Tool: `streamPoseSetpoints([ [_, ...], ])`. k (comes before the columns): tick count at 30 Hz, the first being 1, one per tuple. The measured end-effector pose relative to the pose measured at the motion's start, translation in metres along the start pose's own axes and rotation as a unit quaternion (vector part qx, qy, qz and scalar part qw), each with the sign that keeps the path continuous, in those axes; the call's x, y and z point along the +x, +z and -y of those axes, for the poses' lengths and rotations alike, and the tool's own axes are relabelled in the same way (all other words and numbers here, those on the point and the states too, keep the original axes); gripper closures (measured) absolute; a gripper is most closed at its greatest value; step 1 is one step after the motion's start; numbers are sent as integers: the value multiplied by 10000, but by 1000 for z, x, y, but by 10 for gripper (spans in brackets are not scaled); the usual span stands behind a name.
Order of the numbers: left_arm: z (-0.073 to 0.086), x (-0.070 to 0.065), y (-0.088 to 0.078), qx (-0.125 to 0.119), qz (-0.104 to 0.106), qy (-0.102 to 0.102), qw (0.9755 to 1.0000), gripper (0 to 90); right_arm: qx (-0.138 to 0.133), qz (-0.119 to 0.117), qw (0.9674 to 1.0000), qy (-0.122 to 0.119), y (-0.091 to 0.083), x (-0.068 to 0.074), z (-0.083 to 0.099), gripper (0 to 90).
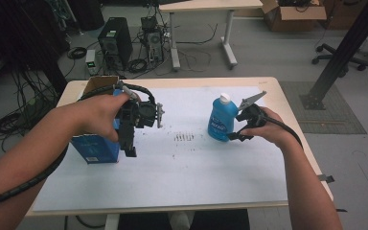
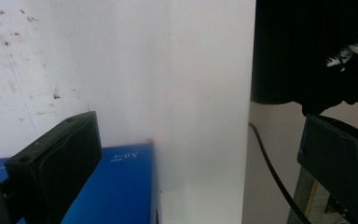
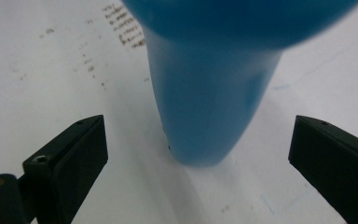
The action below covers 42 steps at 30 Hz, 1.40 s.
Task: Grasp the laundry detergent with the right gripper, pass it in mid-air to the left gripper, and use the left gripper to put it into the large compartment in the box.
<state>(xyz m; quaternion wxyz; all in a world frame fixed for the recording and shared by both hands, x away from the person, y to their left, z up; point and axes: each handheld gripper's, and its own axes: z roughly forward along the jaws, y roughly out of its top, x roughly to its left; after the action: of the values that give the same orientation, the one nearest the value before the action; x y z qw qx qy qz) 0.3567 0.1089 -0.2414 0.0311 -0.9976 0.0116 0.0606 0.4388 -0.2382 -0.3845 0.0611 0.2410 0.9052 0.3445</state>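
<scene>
**Over the table: one bottle about to be gripped, one box under the left gripper**

High view: one blue bottle with a white cap stands upright on the white sheet, right of centre. The right gripper sits just beside it, on its right. One blue box stands at the sheet's left edge; the left gripper points down just beside its right side. One cardboard box stands behind it. Count: two grippers, two boxes, one bottle.

Left gripper view: jaws apart, nothing between them. The blue box's top corner shows just beside the left-hand jaw, which overlaps its edge; contact cannot be told.

Right gripper view: jaws wide apart, the bottle standing between them, touching neither.

Judgement: early stage. The approach to the bottle looks finished; closing, lifting and any placing are left. Nothing is held yet.
</scene>
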Motion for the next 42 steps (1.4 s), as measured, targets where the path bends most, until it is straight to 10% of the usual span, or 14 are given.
streamPoseSetpoints([
  [42, 6, -10, 1, -73, 70, 47, 9999, 2, -970, 84, 9950, 210, 26, 1, -6, 23],
])
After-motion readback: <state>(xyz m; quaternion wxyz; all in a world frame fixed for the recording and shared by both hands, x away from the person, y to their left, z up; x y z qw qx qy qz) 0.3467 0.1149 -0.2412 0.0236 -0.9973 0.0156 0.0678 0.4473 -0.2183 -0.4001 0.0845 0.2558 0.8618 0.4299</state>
